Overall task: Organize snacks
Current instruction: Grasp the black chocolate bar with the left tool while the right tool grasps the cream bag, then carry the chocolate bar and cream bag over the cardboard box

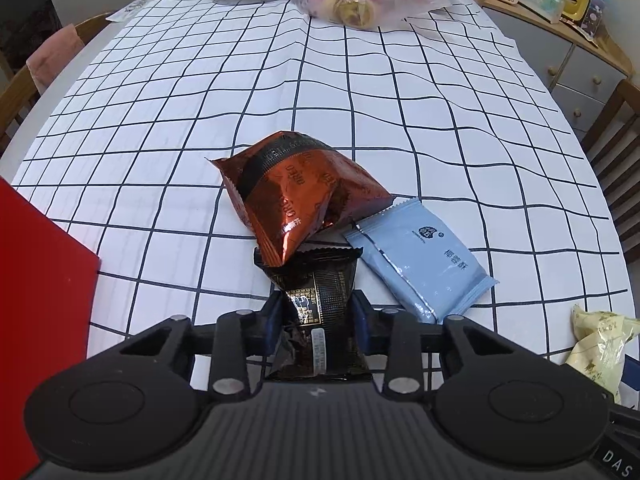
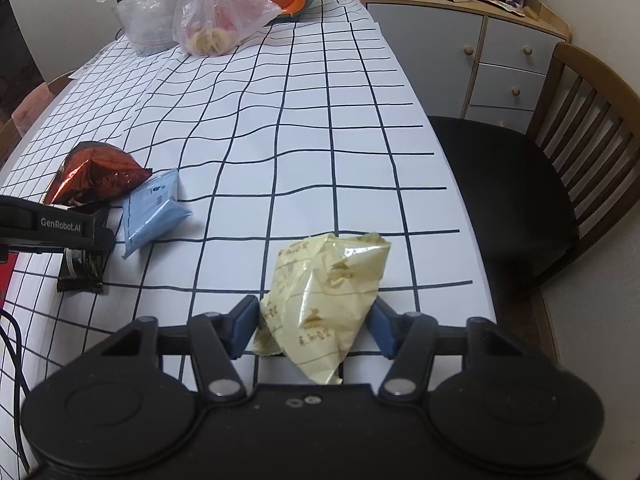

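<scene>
The left gripper (image 1: 318, 310) is clamping a black foil snack packet (image 1: 320, 304) at lower centre. The right gripper (image 2: 316, 322) is straddling a pale yellow crinkled snack bag (image 2: 324, 300), blue pads (image 2: 244, 324) apart (contact unclear). Pickup step; next probably calls for closing, then lifting.

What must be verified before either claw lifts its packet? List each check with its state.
1. Left claw grips the black packet, pads against both sides: ok.
2. Right claw flanks the yellow packet; firm hold: cannot tell.
3. Black packet free to lift: not ok, the copper packet overlaps its far end.
4. Blue packet clear of the left claw: cannot tell, it lies close beside.
5. Place to put the snacks: cannot tell, only a red surface shows at the left edge.
</scene>
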